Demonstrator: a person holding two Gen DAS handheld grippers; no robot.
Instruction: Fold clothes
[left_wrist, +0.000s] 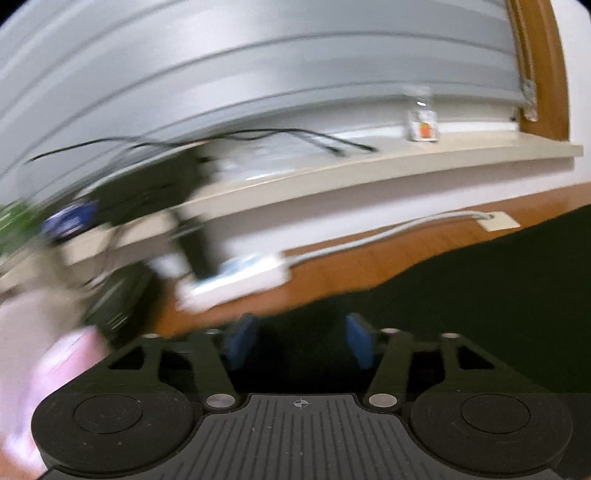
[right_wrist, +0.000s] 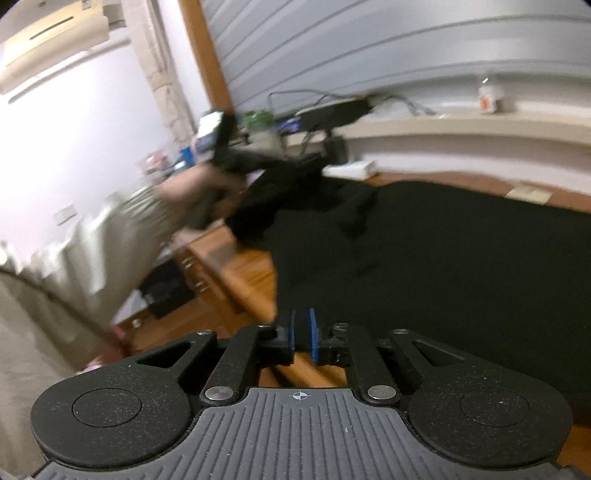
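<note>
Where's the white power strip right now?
In the left wrist view, the white power strip lies left of centre on the wooden tabletop, against the wall beneath the cream ledge, beyond the dark cloth.

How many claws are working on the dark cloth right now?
2. The right claw pinches the near edge of the dark cloth; the left claw, pads apart, is at its far bunched corner, blurred. None looks hidden.

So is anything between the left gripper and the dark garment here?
Nothing visible. The left gripper is open with the dark garment right under its fingers. The right gripper is shut on the garment's edge.
</note>
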